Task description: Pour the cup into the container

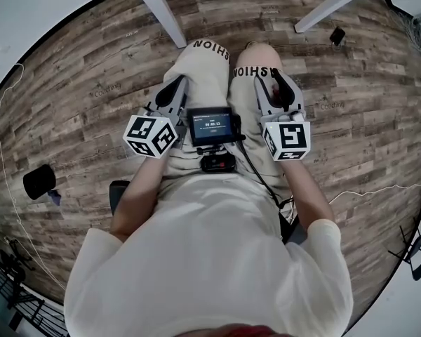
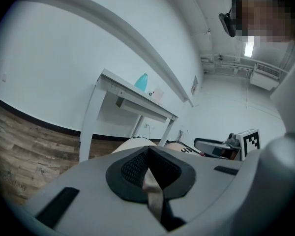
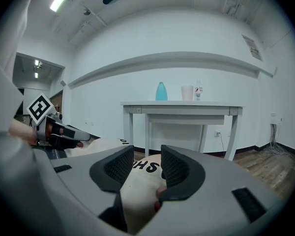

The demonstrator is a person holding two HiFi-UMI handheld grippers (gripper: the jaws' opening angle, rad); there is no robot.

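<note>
Head view: plank floor; left gripper and right gripper over the person's thighs, mid-frame; only the legs of the bench show, at the top edge.
Right gripper view: white bench top, centre frame, carrying a teal bottle, the white cup and a small clear bottle, well apart from both grippers.
Left fingers: ribbed black pads clenched together, empty.
Right fingers: ribbed pads released, a gap between them, printed cloth behind.

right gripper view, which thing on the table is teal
The container at the left end of the row on the table. The cup beside it is white, and the small bottle at the right has a red patch.
</note>
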